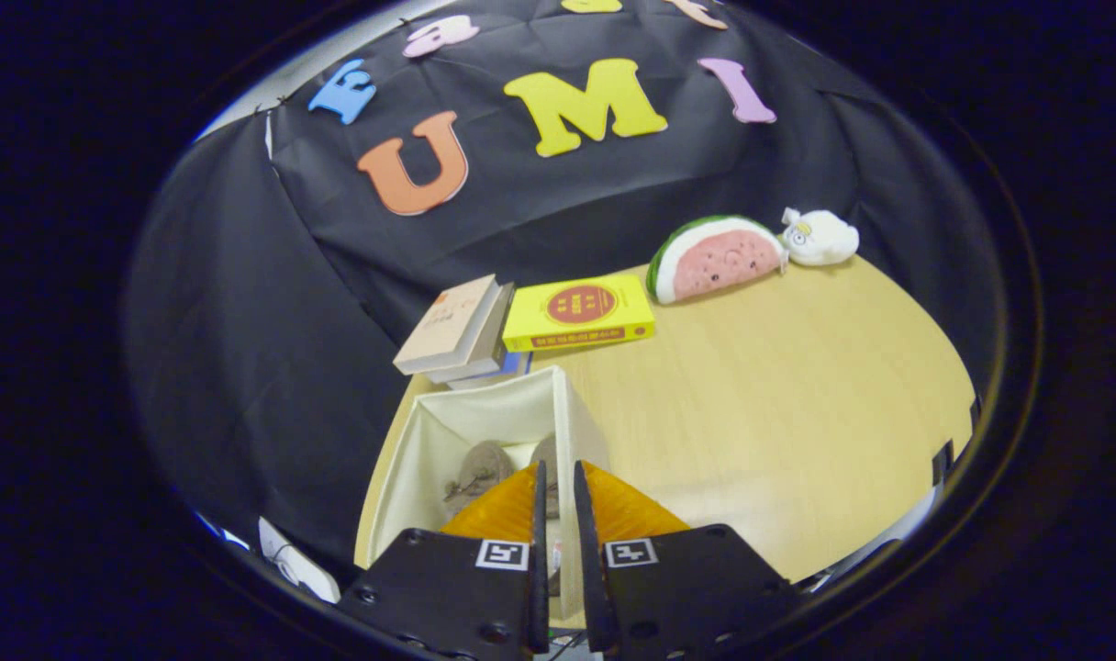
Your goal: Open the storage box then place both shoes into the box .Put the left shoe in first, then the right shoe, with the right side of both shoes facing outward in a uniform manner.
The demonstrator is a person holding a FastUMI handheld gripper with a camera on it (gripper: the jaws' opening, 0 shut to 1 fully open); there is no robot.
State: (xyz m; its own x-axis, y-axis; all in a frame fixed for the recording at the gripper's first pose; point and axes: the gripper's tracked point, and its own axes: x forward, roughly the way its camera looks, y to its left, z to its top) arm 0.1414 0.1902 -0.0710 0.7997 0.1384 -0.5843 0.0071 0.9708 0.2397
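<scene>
The cream fabric storage box stands open on the wooden table, just ahead of and below my fingers. Inside it lies a grey-brown shoe, and a second grey-brown shape shows against the box's right wall, partly hidden by my fingers. My gripper hovers over the box's near right side, its fingers drawn together with only a thin slit between them. The right wall's rim runs toward that slit. I cannot tell whether the fingers touch the wall or a shoe.
Beyond the box lie a slanted stack of books and a yellow book. A watermelon-slice plush and a small white plush sit by the back wall. Bare wooden tabletop stretches right of the box.
</scene>
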